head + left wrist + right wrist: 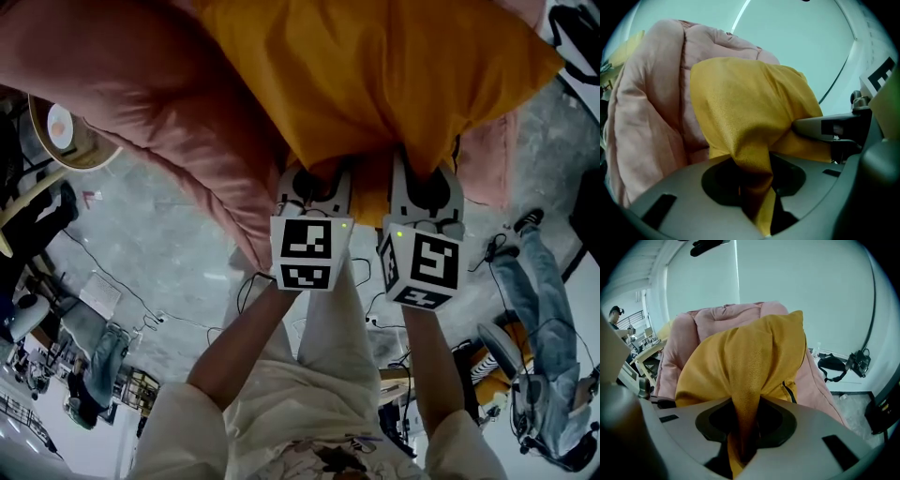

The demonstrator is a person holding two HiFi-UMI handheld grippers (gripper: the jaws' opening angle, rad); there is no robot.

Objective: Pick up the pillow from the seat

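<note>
The left gripper [315,178] and right gripper [427,178] have fingers clamped on the yellow pillow [375,66]. The pink seat [141,94] fills the upper left.

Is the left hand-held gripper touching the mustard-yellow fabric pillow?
Touching. The left gripper view shows the left hand-held gripper pinching a fold of the mustard-yellow fabric pillow between its jaws.

Double grip, side by side!
Left tongs [316,178] and right tongs [424,178] point to 12 o'clock, each clamped on the pillow [375,66]; forearms [239,342] reach up from 6 o'clock.
</note>
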